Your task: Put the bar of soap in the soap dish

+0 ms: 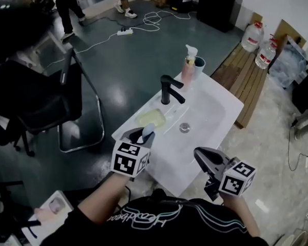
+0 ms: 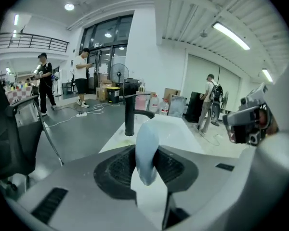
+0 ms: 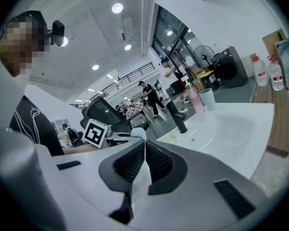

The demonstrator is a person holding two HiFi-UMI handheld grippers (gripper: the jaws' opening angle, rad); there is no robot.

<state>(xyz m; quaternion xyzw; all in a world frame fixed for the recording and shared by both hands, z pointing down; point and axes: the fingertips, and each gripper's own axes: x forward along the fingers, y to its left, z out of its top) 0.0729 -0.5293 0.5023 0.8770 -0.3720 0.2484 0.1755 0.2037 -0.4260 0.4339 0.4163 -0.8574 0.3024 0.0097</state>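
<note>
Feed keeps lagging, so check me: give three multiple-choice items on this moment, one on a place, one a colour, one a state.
1. Where is the soap dish? A in the basin; B on the sink rim beside the faucet; C on the floor.
2. The bar of soap's colour? A pale blue; B red; C black.
3. The right gripper is: A shut, empty; B shut on soap; C wide open.
B: dish lies by the black faucet. A: bar in the left gripper looks pale blue. A: jaws meet, nothing between.

The left gripper (image 1: 142, 135) clamps the bar of soap (image 2: 147, 153) in its jaws, while the right gripper (image 1: 200, 155) has its jaws pressed together, empty.
</note>
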